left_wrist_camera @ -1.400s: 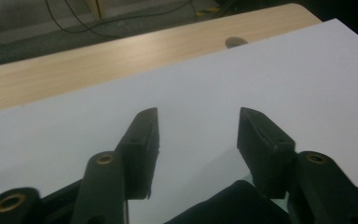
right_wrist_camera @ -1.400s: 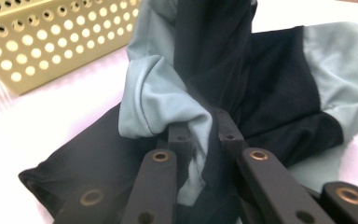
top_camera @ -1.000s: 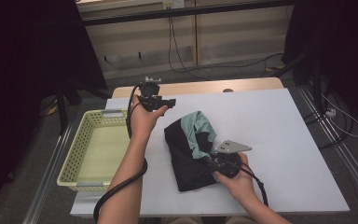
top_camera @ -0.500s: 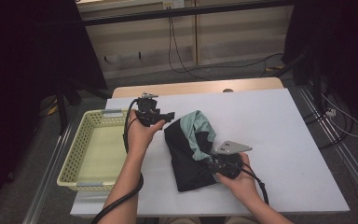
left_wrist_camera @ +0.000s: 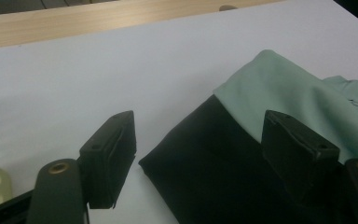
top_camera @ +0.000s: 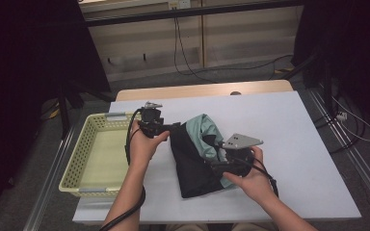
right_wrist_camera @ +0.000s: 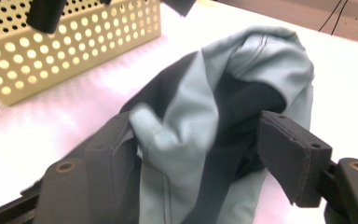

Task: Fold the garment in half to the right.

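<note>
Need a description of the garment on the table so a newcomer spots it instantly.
On the white table, right of the yellow perforated basket, a crumpled garment lies between the two hand-held grippers. It is the only cloth there: black fabric with pale mint-green panels folded over its top.

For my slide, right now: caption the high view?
Two handheld grippers open over a black-and-mint garment beside a basket.

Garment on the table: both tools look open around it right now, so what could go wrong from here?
1. The right tool, its jaws just opened, has a loose fold of the garment between them; closing may bunch several layers.
2. The left tool straddles the garment's black corner; it may pinch only the edge, which could slip.
</note>
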Action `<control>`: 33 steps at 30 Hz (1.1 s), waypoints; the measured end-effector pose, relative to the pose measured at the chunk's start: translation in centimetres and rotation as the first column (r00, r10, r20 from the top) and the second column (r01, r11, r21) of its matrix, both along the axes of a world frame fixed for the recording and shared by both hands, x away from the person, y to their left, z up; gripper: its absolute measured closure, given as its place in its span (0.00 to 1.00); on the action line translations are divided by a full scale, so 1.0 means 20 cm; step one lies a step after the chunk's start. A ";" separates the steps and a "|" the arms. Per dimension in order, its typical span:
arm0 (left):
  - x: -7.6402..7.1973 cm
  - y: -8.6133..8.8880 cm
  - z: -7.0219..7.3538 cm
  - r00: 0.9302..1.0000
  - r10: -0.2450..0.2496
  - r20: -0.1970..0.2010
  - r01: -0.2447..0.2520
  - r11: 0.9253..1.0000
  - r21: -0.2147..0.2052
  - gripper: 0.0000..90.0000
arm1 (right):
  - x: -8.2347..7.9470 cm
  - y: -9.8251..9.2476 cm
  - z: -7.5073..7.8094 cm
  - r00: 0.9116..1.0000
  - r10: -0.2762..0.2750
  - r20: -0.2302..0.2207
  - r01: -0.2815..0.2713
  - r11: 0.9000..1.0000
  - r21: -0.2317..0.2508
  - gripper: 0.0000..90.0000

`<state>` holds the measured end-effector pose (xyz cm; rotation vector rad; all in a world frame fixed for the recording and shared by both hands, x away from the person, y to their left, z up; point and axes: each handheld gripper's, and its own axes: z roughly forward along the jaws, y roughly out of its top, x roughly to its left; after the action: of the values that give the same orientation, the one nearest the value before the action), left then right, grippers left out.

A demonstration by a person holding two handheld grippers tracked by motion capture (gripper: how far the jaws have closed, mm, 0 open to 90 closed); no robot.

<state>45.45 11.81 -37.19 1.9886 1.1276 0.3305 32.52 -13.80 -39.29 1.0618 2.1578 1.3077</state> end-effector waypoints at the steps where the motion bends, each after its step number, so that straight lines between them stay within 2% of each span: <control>1: 0.00 0.00 0.00 1.000 -0.005 0.004 0.005 1.000 0.004 0.29 | 0.01 0.00 0.01 1.000 -0.003 0.002 0.003 1.000 -0.002 0.32; 4: 0.00 0.00 -0.01 1.000 -0.005 -0.006 0.005 1.000 0.003 0.29 | 0.06 0.00 0.04 1.000 -0.013 0.003 0.013 1.000 -0.012 0.31; 9: 0.00 0.00 -0.03 1.000 -0.010 -0.010 0.010 1.000 0.004 0.28 | 0.11 0.00 0.04 1.000 -0.023 -0.019 0.022 0.999 -0.024 0.29; 14: 0.00 0.00 -0.05 0.999 -0.022 -0.027 0.023 0.999 0.022 0.28 | 0.17 0.01 0.04 0.999 -0.044 -0.012 0.043 0.997 -0.056 0.29; 18: -0.01 0.01 -0.05 1.000 -0.013 -0.022 0.014 1.000 0.016 0.28 | 0.23 0.02 0.05 0.998 -0.060 -0.006 0.060 0.997 -0.049 0.30; 21: 0.00 0.02 -0.05 1.000 -0.014 -0.021 0.014 1.000 0.022 0.28 | 0.27 0.03 0.07 0.999 -0.051 -0.008 0.051 0.998 -0.039 0.39; 23: 0.00 0.02 -0.05 1.000 -0.013 -0.019 0.013 1.000 0.020 0.28 | 0.29 0.05 0.08 0.999 -0.054 0.001 0.054 0.997 -0.052 0.42; 26: 0.00 0.02 -0.06 1.000 -0.014 -0.017 0.014 1.000 0.024 0.28 | 0.32 0.08 0.07 0.999 -0.024 -0.022 0.023 0.999 -0.043 0.47; 28: -0.01 0.03 -0.06 1.000 -0.017 -0.019 0.017 1.000 0.026 0.28 | 0.32 0.09 0.06 0.999 -0.038 0.003 0.038 0.996 -0.076 0.48; 30: -0.01 0.03 -0.07 1.000 -0.018 -0.023 0.018 0.999 0.027 0.28 | 0.34 0.10 0.03 0.999 -0.034 -0.018 0.033 0.996 -0.086 0.49; 33: -0.01 0.04 -0.08 1.000 -0.009 -0.026 0.010 1.000 0.019 0.28 | 0.38 0.10 -0.01 0.999 -0.030 -0.043 0.025 0.993 -0.114 0.59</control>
<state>45.24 12.55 -38.75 2.0196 1.1349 0.3123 40.19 -11.79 -39.42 1.0806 2.2139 1.1449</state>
